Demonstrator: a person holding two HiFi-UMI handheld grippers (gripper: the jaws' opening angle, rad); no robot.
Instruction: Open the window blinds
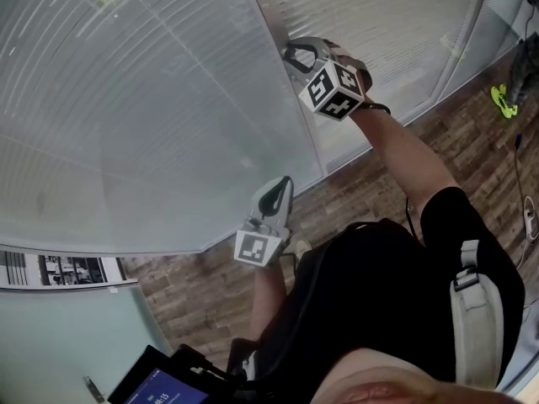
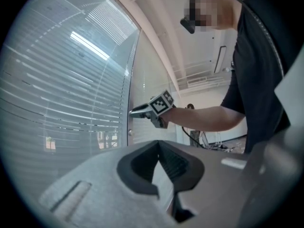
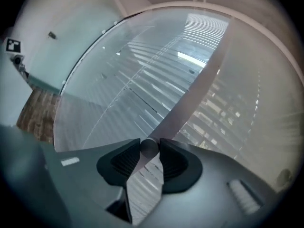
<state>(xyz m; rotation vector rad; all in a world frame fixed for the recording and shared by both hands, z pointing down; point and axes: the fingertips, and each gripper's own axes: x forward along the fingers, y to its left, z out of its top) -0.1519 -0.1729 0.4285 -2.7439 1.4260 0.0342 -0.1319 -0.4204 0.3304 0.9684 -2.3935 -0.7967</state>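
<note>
The window blinds are hanging lowered behind the glass on both sides of an upright frame post. The right gripper is reaching up to that post, while the left gripper is idling lower and well apart, its jaws pressed together on nothing. The right jaws are pinching a small round knob that is sticking straight out of the post along the gripper's own line, so the coming move is likely a wrist roll about that axis.
</note>
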